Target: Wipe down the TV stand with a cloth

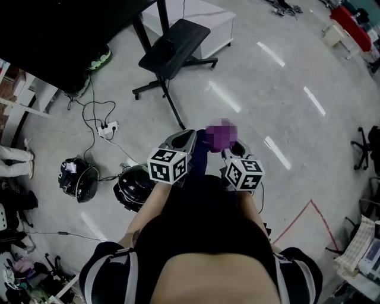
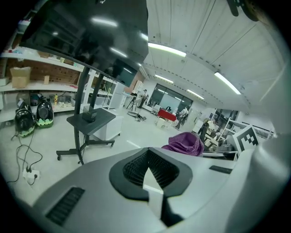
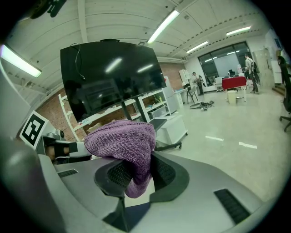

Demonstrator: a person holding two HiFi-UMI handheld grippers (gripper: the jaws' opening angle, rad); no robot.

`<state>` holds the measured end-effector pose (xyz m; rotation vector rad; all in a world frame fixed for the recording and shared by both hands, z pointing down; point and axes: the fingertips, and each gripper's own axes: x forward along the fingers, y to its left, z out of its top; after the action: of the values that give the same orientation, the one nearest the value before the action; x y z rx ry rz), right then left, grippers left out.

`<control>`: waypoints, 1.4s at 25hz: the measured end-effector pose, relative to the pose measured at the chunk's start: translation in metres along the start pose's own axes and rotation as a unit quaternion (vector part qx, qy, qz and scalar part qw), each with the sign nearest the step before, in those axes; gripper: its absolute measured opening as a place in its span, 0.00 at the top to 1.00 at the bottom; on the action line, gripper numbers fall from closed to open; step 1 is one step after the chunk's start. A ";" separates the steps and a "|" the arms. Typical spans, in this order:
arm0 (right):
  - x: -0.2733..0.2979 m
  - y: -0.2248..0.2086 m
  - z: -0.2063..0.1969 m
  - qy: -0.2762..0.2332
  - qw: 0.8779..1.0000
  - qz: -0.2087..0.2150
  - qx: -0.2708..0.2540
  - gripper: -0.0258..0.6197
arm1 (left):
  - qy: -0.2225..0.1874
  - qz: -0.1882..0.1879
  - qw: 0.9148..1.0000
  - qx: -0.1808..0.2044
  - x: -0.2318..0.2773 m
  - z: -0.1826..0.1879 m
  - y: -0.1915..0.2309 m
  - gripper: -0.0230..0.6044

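The TV stand (image 1: pixel 173 43) is a black wheeled post with a small dark shelf, carrying a big black TV (image 1: pixel 59 29). It stands ahead of me across the floor, well apart from both grippers. My right gripper (image 1: pixel 233 148) is shut on a purple cloth (image 1: pixel 221 135), which bunches up over its jaws. In the right gripper view the cloth (image 3: pixel 122 141) drapes between the fingers of the right gripper (image 3: pixel 136 175), with the TV (image 3: pixel 111 77) behind. My left gripper (image 1: pixel 184 138) is beside it, shut and holding nothing. In the left gripper view the left gripper (image 2: pixel 152 175) faces the stand (image 2: pixel 91 119).
Two dark helmets (image 1: pixel 78 178) (image 1: pixel 133 187) lie on the floor at the left, with a power strip (image 1: pixel 107 127) and loose cables. A white cabinet (image 1: pixel 196 18) sits behind the stand. Shelving (image 1: pixel 18 101) runs along the left. Red tape lines (image 1: pixel 309 214) mark the floor at the right.
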<state>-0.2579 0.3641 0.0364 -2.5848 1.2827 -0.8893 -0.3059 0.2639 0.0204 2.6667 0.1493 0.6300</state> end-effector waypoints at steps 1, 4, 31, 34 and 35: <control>0.000 -0.003 0.000 0.000 1.000 -0.003 0.000 0.81 | 0.000 0.001 1.000 -0.001 0.002 0.001 0.001 0.95; 0.001 -0.011 0.004 -0.002 1.000 -0.013 0.001 0.81 | 0.000 -0.002 1.000 -0.002 0.008 0.004 0.001 0.95; 0.139 -0.058 0.117 0.017 0.999 0.021 -0.020 0.81 | 0.002 0.003 1.000 -0.010 0.141 0.110 0.063 0.95; 0.159 -0.064 0.136 0.020 0.999 0.020 -0.021 0.81 | 0.003 0.004 1.000 -0.012 0.157 0.127 0.075 0.95; 0.167 -0.067 0.142 0.021 0.999 0.020 -0.022 0.81 | 0.002 0.004 1.000 -0.012 0.163 0.133 0.079 0.95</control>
<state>-0.0555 0.2590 0.0191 -2.5767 1.3756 -0.9223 -0.0992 0.1756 0.0100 2.6434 0.1313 0.6362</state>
